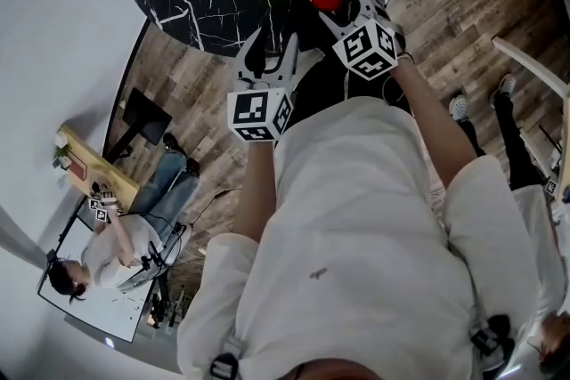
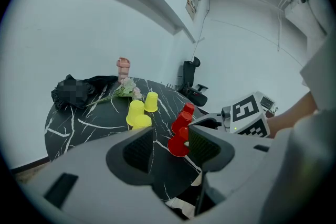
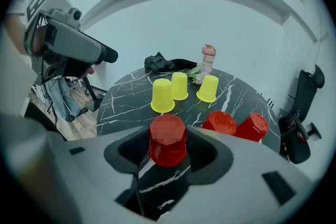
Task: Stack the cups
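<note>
While the left gripper (image 1: 272, 47) hangs wide open and empty, the right gripper (image 3: 168, 153) sits open around a red cup (image 3: 168, 136) on the tabletop (image 3: 128, 107).

Red cups (image 3: 167, 140) and yellow cups (image 3: 162, 95) on black, white-veined table (image 3: 126, 99).
</note>
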Available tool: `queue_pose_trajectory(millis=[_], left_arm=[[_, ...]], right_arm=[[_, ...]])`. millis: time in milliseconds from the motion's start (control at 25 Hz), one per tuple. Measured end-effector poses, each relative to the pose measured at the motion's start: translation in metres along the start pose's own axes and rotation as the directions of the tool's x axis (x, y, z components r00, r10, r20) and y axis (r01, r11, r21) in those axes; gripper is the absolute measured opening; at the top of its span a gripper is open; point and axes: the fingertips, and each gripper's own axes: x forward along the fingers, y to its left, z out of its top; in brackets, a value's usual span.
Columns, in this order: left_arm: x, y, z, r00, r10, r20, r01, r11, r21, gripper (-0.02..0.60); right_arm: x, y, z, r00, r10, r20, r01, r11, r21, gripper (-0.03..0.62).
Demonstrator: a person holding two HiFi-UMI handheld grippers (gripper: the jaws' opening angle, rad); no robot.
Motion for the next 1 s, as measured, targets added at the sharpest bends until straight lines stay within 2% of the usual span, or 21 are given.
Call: queue_pose_trajectory(millis=[440, 880, 1000], left_arm=[[-0.0058, 0.0051, -0.0044, 1.000, 0.025, 0.004, -0.025, 1.000, -0.007, 0.212], [-0.0065, 0.0016, 0.0006, 1.000, 0.025, 0.014, -0.025, 1.000, 0.004, 0.212], [-0.0076, 0.0012, 0.0010, 0.999, 0.026, 0.019, -0.026, 1.000, 0.009, 0.212]], right_arm=[[0.0080, -0.0003, 0.0045, 1.000, 0.004, 0.026, -0.004, 1.000, 0.007, 0.230], [0.0102, -0.0003, 0.0033, 1.000, -0.014, 0.018, 0.015, 0.999, -0.047, 0.236], [0.0053, 0.0006, 0.0060, 0.999, -0.026, 0.037, 0.029, 0.996, -0.082, 0.261]])
